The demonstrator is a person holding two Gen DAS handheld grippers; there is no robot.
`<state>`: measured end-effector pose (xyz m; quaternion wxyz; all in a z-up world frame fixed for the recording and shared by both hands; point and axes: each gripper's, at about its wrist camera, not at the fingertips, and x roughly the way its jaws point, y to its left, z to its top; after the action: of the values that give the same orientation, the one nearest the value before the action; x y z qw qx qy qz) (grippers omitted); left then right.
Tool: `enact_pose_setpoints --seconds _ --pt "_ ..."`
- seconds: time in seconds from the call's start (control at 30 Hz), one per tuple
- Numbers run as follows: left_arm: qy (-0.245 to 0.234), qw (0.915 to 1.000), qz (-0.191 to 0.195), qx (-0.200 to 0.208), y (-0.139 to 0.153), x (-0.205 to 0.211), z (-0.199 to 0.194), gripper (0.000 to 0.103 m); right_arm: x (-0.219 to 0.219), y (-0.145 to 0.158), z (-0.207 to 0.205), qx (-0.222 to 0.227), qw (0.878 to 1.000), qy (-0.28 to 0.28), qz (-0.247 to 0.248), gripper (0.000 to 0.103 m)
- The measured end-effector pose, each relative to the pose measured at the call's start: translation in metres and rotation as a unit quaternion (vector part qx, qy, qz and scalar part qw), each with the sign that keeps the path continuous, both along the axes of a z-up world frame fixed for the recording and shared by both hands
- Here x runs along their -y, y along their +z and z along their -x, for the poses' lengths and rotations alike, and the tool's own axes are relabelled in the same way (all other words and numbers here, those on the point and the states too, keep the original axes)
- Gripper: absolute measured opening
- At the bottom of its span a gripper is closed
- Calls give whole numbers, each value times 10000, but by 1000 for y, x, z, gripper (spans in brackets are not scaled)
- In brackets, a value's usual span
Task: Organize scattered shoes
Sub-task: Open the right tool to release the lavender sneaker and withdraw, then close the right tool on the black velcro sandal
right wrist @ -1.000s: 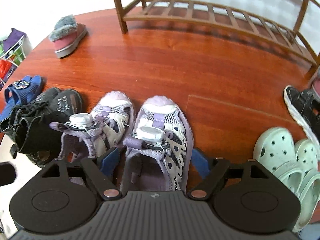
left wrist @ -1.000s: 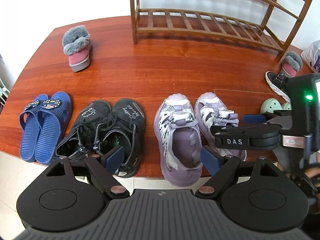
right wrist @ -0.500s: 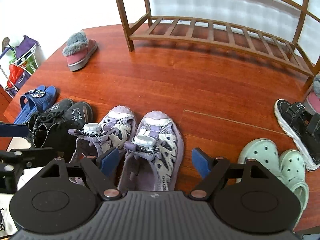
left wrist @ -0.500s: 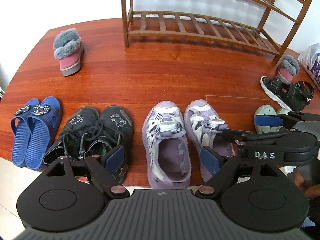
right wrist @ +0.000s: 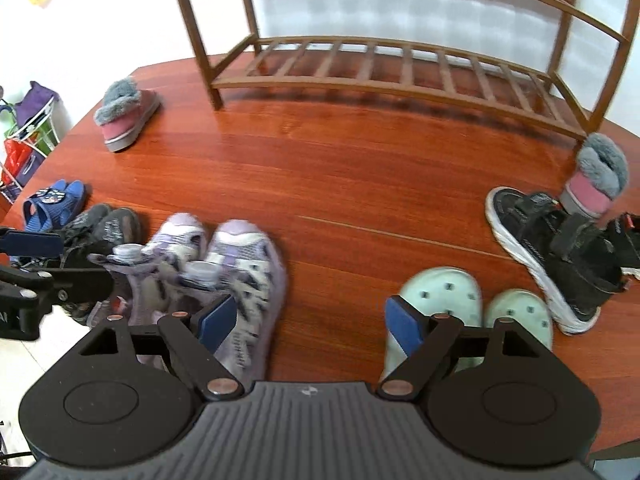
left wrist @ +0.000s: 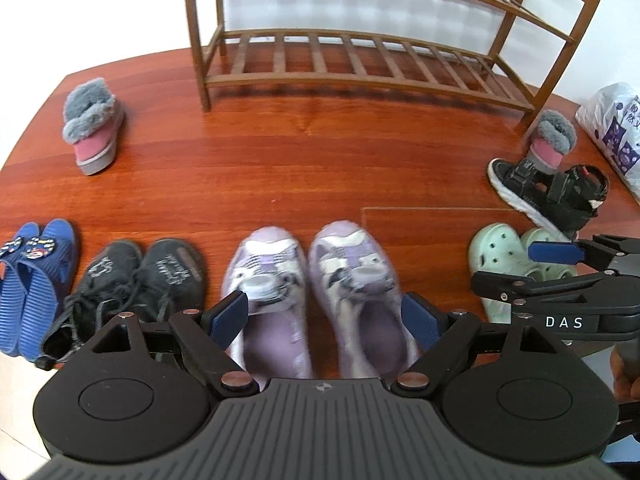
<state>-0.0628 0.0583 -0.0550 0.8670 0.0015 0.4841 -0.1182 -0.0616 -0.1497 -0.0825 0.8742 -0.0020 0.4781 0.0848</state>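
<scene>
Both views look down on a reddish-brown wooden floor with shoes lined along its lower edge. The left hand-held gripper hangs above the pair of lilac mesh sneakers at lower centre of its view, its blue pads spread wide and touching nothing; it holds no shoe. The right hand-held gripper is likewise wide open and empty, over bare floor between the lilac sneakers and the pair of mint-green perforated clogs at lower right.

In the left view, a pair of black lace-up shoes stands just left of the sneakers, and blue ribbed slippers sit at the left edge. One pink slipper boot with grey fur cuff lies alone at upper left; its mate stands at the right, by the foot of the brown slatted wooden shoe rack, whose shelves are bare. Black strapped sandals with white soles lie just below that boot, above the clogs.
</scene>
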Motion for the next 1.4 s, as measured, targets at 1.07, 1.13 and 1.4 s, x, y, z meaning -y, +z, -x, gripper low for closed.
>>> enact_pose_setpoints --seconds 1.07,1.13,1.4 --pt "482 9974 133 -520 -23 179 20 88 226 -23 -84 -427 9911 959 817 102" --pt "536 9970 120 -551 -25 188 25 88 227 -28 -94 -460 9892 1107 843 102" --pt "822 9937 75 -755 -34 208 38 88 220 -63 -130 -807 9807 1508 951 102"
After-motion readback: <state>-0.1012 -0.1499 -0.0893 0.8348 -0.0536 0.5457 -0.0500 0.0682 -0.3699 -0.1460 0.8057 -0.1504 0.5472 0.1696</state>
